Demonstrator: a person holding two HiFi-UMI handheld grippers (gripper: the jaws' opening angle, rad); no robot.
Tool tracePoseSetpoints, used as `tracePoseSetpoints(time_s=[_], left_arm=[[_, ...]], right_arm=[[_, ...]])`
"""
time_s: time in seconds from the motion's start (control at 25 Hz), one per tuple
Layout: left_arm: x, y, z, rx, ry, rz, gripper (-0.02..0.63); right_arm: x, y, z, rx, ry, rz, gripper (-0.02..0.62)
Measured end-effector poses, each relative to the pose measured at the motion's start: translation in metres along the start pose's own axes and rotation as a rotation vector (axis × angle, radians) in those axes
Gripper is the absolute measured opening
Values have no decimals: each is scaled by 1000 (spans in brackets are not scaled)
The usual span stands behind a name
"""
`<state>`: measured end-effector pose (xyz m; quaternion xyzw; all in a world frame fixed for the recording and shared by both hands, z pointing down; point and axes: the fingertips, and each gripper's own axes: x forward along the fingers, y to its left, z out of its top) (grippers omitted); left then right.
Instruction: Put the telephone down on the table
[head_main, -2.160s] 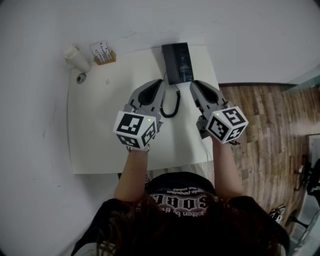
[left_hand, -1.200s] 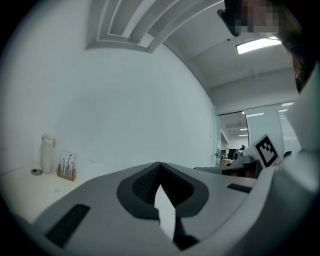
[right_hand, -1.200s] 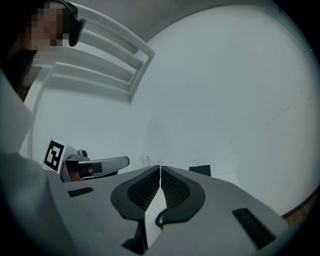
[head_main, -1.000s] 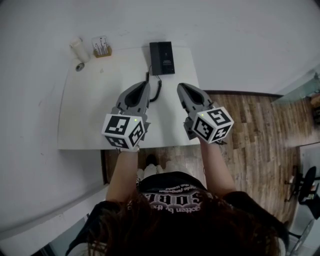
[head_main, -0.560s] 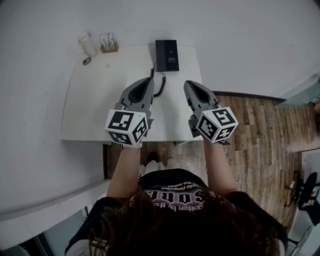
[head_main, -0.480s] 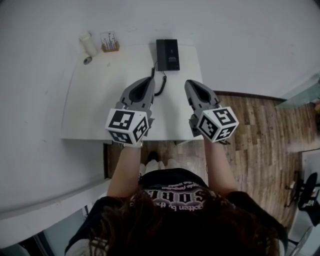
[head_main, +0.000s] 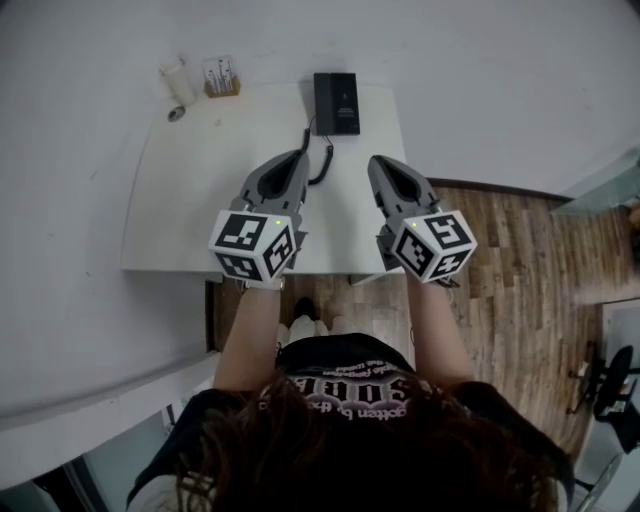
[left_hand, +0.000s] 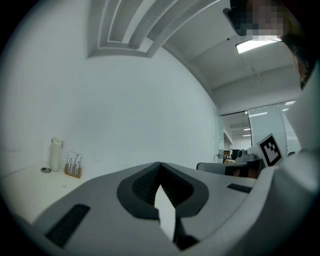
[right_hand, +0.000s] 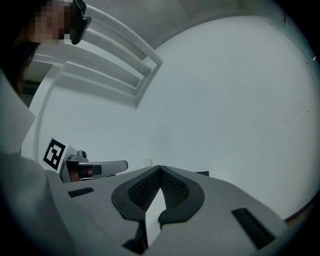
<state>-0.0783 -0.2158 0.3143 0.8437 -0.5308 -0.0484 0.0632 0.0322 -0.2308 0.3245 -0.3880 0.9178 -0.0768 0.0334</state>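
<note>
My left fingers (head_main: 292, 170) and right fingers (head_main: 392, 180) are both pressed shut on nothing, held over the white tabletop (head_main: 190, 200). The telephone (head_main: 336, 103) lies flat at its far edge, at twelve o'clock between them, with its long axis running twelve to six. Its cord (head_main: 322, 165) trails beside my left fingers, which look slightly nearer. Wood floor (head_main: 520, 250) lies at three o'clock.
</note>
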Motion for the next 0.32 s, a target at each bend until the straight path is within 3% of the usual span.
tracePoseSetpoints(time_s=[0.32], left_arm=[[2, 5, -2, 8, 12, -1, 2]], right_arm=[[5, 5, -1, -2, 2, 14, 29]])
